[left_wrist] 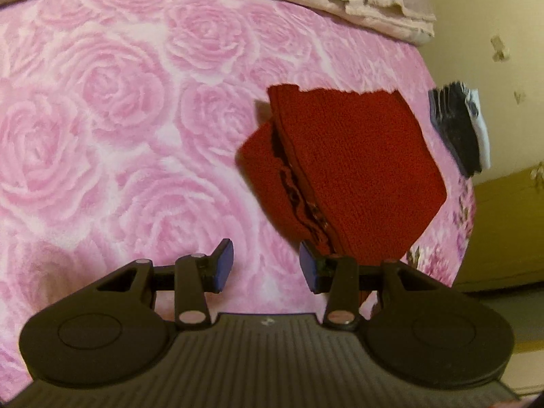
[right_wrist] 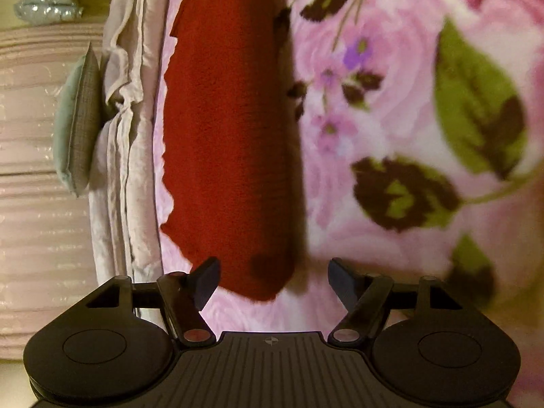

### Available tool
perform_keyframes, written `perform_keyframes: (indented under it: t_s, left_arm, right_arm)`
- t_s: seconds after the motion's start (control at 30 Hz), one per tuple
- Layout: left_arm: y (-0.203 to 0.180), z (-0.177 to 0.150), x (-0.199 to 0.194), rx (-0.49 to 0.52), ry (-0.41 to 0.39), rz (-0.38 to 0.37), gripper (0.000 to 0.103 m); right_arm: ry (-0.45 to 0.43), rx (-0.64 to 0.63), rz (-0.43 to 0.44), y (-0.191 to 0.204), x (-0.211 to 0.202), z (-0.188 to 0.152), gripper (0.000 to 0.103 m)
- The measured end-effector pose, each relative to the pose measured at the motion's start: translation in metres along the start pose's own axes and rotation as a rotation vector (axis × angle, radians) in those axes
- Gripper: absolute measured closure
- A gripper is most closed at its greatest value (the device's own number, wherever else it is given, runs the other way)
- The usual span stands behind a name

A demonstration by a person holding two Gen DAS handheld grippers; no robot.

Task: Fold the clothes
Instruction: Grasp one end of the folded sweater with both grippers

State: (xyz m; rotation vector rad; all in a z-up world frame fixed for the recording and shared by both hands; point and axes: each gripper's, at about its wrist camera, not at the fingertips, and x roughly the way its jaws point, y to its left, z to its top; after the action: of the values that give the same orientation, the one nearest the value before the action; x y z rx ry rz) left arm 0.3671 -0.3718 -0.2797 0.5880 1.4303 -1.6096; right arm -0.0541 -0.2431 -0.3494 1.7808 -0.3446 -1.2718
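my left tool [left_wrist: 267, 265] sits at the bottom centre of its frame with its blue-padded fingers [left_wrist: 225, 265] spread apart and nothing between them. just past its right finger, the folded red garment [left_wrist: 357, 170] fills the centre right of the frame, lying on the pink rose-print bedspread [left_wrist: 119, 119], its layered edges showing along its left side. at the far right edge is a small dark and white cloth item [left_wrist: 459, 125], and across the top runs a beige folded blanket [left_wrist: 357, 0].

my right tool [right_wrist: 273, 284] is also spread wide and empty at the bottom centre. the red garment [right_wrist: 231, 129] stretches from just above its left finger to the top of the frame, on the floral bedspread [right_wrist: 408, 119]. left of it lie pale bedding folds [right_wrist: 132, 136] and a grey-green cushion [right_wrist: 76, 129].
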Motion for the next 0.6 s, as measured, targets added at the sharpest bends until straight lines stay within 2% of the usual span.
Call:
perform_keyframes:
  t_s: [0.07, 0.1, 0.13, 0.17, 0.23, 0.3, 0.43, 0.57, 0.6]
  left_arm:
    - [0.008, 0.001, -0.001, -0.025, -0.011, -0.010, 0.066]
    - [0.009, 0.001, -0.002, -0.037, -0.015, -0.016, 0.066]
    - [0.011, 0.002, -0.002, -0.049, -0.020, -0.021, 0.066]
    - [0.013, 0.002, -0.002, -0.061, -0.024, -0.027, 0.066]
    - [0.017, 0.002, -0.003, -0.085, -0.034, -0.037, 0.066]
    - [0.014, 0.001, -0.003, -0.090, -0.036, -0.051, 0.066]
    - [0.003, -0.003, -0.003, -0.071, -0.034, -0.084, 0.066]
    - [-0.011, -0.009, 0.006, -0.034, -0.023, -0.133, 0.062]
    - [-0.015, -0.010, 0.012, -0.021, -0.012, -0.142, 0.060]
  right_arm:
    - [-0.025, -0.016, 0.006, 0.003, 0.013, -0.004, 0.030]
    - [-0.020, -0.042, -0.002, 0.007, 0.018, -0.004, 0.041]
    - [-0.015, -0.068, -0.009, 0.010, 0.023, -0.005, 0.081]
    - [0.005, -0.074, -0.017, 0.011, 0.027, -0.005, 0.088]
    - [0.031, -0.091, -0.026, 0.015, 0.028, -0.003, 0.094]
    - [0.038, -0.150, -0.045, 0.022, 0.013, 0.001, 0.096]
    - [0.073, -0.203, -0.052, 0.021, -0.033, 0.012, 0.097]
    - [0.055, -0.212, -0.113, 0.005, -0.089, 0.027, 0.097]
    - [0.053, -0.208, -0.105, 0.004, -0.095, 0.029, 0.097]
